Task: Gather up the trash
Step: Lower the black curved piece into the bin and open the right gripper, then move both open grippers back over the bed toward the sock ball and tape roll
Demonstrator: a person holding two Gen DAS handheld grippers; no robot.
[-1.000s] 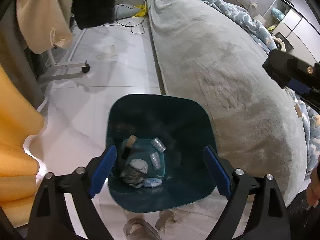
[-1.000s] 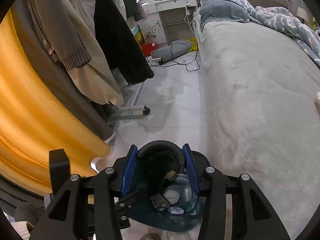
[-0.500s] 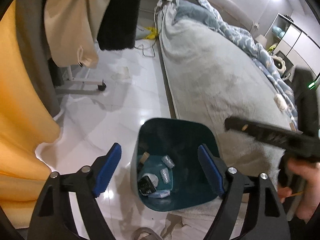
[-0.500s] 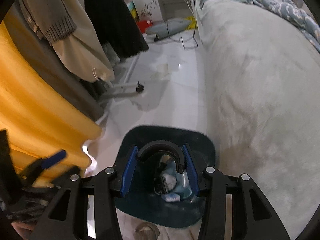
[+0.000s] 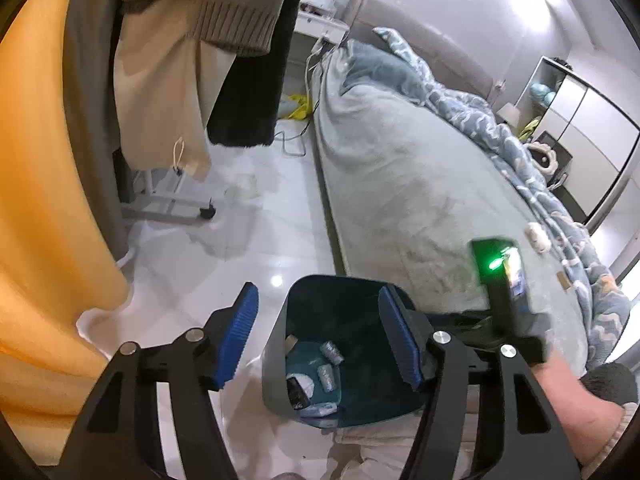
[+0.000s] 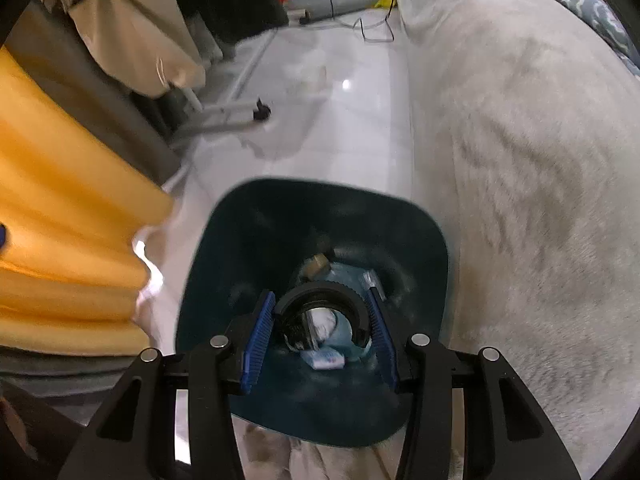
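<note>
Underfoot, a glossy white tiled floor (image 5: 248, 256) runs between a grey-blanketed bed (image 5: 404, 184) and hanging clothes (image 5: 168, 92). Left gripper (image 5: 320, 344) jaws are closing on nothing. Right gripper (image 6: 322, 334) jaws clamp a black ring (image 6: 320, 300) over the teal bin (image 6: 248, 240), which holds wrappers (image 5: 330, 364) and scraps.
</note>
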